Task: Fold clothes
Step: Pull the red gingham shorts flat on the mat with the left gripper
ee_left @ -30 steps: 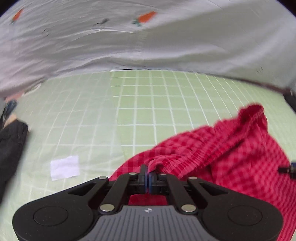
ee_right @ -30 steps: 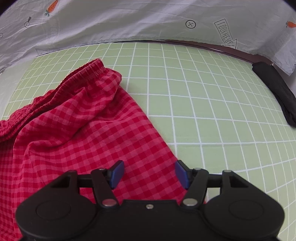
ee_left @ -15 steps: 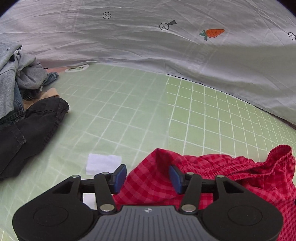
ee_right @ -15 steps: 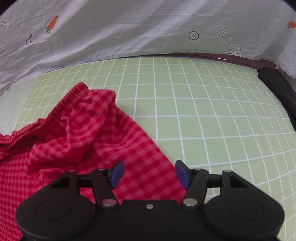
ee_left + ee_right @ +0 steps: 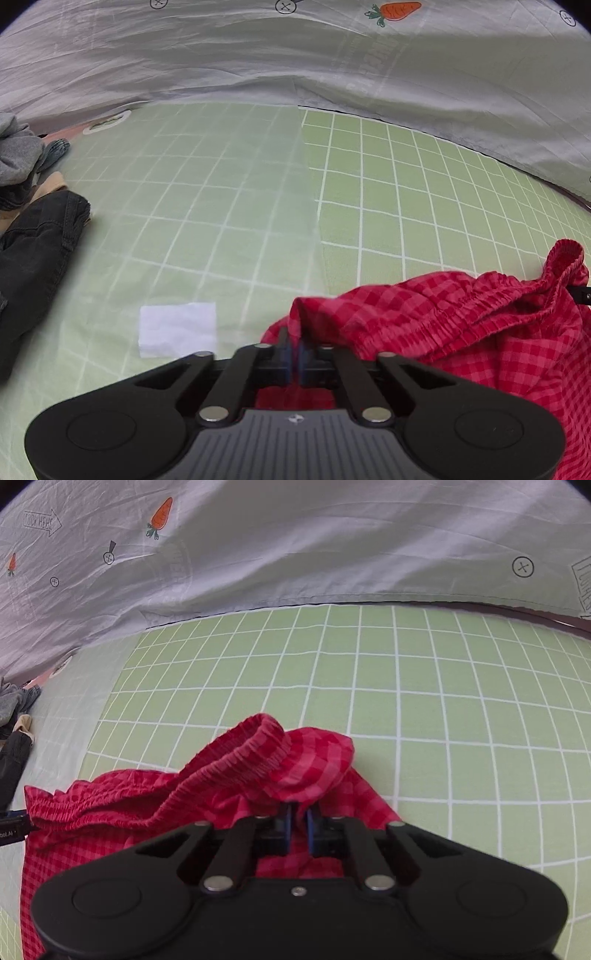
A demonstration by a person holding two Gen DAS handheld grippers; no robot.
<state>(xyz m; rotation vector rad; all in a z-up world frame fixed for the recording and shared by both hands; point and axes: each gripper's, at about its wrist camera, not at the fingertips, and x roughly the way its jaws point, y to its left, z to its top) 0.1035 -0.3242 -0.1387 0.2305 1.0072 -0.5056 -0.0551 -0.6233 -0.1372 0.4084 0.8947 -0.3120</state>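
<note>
Left wrist view shows the left hand-held gripper (image 5: 294, 360) low over the green grid sheet (image 5: 229, 206), its blue fingertips pressed together on a raised fold of the red checked shorts (image 5: 461, 325). The cloth peaks just above the pinch and spreads away to the right, its elastic waistband bunched and lifted toward the far right edge. A white paper square (image 5: 177, 329) lies flat just left of the gripper. A dark garment (image 5: 33, 258) and a grey pile (image 5: 16, 155) sit well apart at the left edge. A grey carrot-print sheet (image 5: 295, 55) drapes behind.

In the right wrist view, the right hand-held gripper (image 5: 298, 827) points forward and level, fingertips clamped on the red checked shorts (image 5: 258, 768). The waistband arches up just beyond the tips, then sags leftward to the frame's edge.
</note>
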